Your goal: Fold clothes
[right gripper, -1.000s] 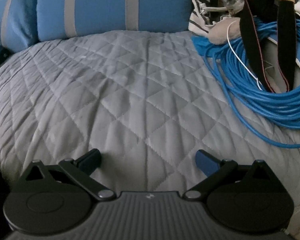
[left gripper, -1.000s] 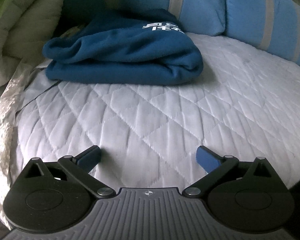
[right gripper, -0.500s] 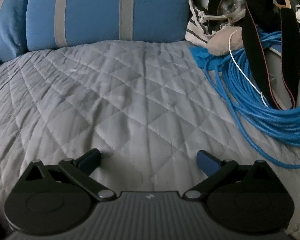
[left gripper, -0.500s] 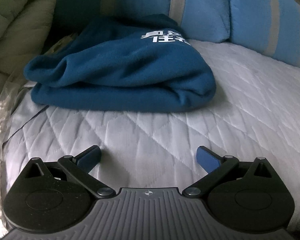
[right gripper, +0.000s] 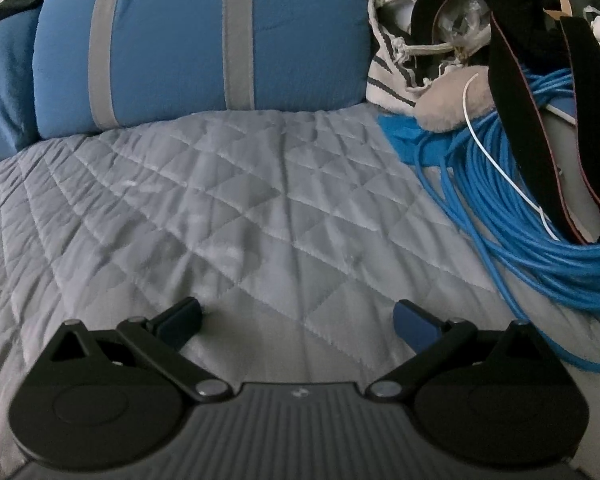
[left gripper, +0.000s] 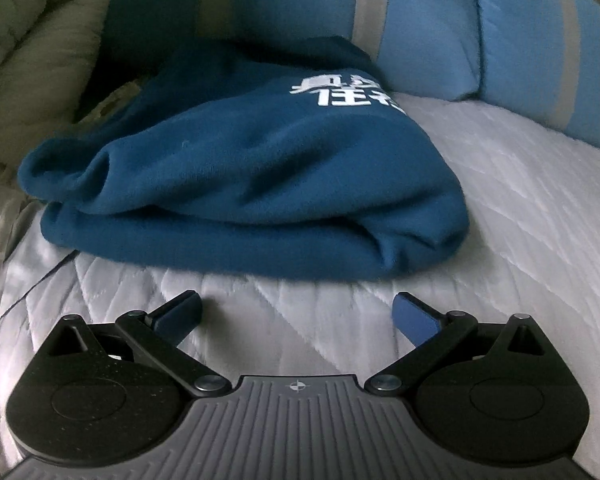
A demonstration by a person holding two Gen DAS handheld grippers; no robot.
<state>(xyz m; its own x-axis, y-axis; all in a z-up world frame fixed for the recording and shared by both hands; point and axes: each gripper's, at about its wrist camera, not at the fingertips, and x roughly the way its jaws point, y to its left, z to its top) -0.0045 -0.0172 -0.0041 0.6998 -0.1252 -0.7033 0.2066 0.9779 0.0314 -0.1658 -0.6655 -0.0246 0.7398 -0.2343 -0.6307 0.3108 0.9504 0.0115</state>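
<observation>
A folded blue fleece garment [left gripper: 244, 184] lies crosswise on the quilted bedspread [left gripper: 520, 208], its rounded fold end pointing right, just ahead of the spread, empty left gripper [left gripper: 298, 316]. The right gripper [right gripper: 298, 316], likewise spread, faces bare quilt, with coiled blue cable [right gripper: 540, 248] crowding the right edge.

Home, bedroom. Bed with grey quilted cover [right gripper: 236, 216], diamond stitching. Big blue pillows with grey stripes [right gripper: 204, 40] along back of bed. Puffy pale green-white blanket [left gripper: 32, 60] heaped at left side. Folded dark blue fleece top [left gripper: 240, 184] with white letters lies on bed, near pillows. Everyday clutter at right side of bed: coil of blue cable [right gripper: 540, 232], black strap [right gripper: 520, 92], striped cloth bag [right gripper: 392, 80]. Soft, lived-in things, all as in someone's room.
</observation>
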